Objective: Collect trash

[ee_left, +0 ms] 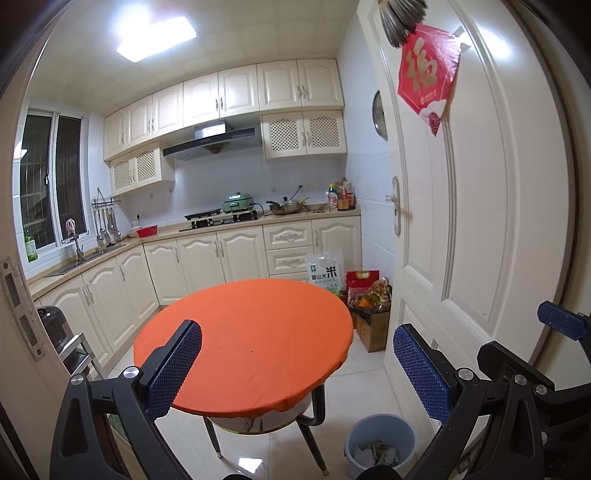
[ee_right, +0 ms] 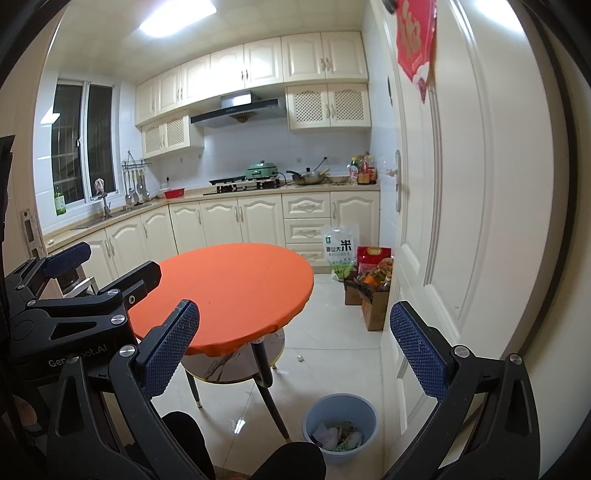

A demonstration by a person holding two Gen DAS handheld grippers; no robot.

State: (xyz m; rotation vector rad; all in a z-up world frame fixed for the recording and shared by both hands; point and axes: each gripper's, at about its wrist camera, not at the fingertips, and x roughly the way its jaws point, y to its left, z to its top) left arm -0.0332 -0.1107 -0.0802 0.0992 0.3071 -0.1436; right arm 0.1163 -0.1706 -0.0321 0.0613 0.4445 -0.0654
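Blue bin [ee_right: 339, 428] below open hand-held gripper [ee_right: 295, 354]

Bright ceiling light [ee_left: 157, 31], fisheye-warped edges.

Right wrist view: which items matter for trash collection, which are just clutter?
Job:
- blue bin, trash already inside
- small white scrap on the floor beyond the table
- left claw and right claw, both open and empty

Clutter:
- orange table
- rice bag
- cardboard boxes
- wok
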